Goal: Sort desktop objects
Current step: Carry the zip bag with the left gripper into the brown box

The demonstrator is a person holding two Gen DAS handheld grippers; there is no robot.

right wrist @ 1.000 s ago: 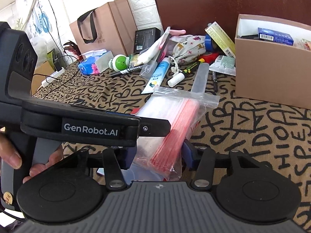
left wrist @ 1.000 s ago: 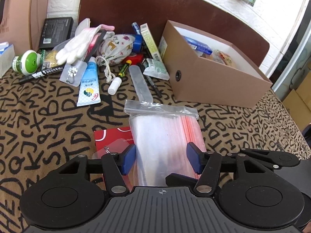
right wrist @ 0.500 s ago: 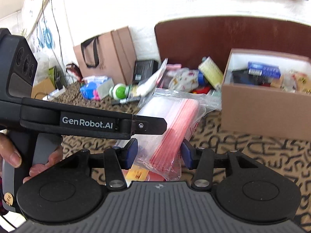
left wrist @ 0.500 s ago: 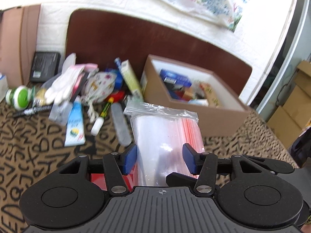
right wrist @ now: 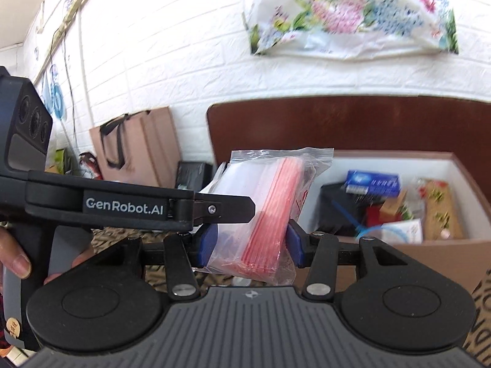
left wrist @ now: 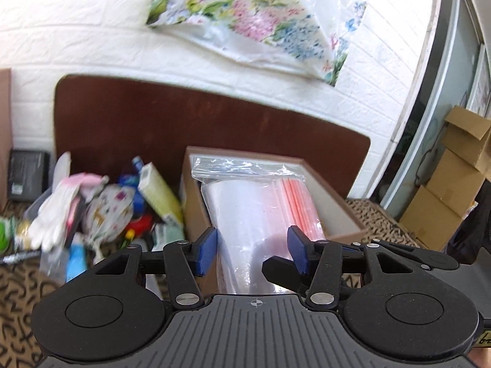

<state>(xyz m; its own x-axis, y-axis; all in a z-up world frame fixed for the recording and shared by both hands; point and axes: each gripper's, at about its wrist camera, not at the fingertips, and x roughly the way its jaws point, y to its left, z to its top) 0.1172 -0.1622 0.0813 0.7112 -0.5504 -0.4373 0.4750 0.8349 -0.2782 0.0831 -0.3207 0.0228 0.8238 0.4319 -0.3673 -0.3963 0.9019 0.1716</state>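
Clear zip-bag pack (right wrist: pixel 270 214) (red seals), upright

bag pack (left wrist: pixel 257 214) between left gripper (left wrist: pixel 252 251) jaws | brown box (left wrist: pixel 337 211) behind

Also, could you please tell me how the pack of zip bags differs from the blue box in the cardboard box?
The pack of zip bags is clear, soft plastic with red strips; the blue box is opaque and rigid. The pack is held in the air between the fingers of the left gripper and the right gripper; the blue box lies inside the cardboard box among other items. Both are roughly rectangular.
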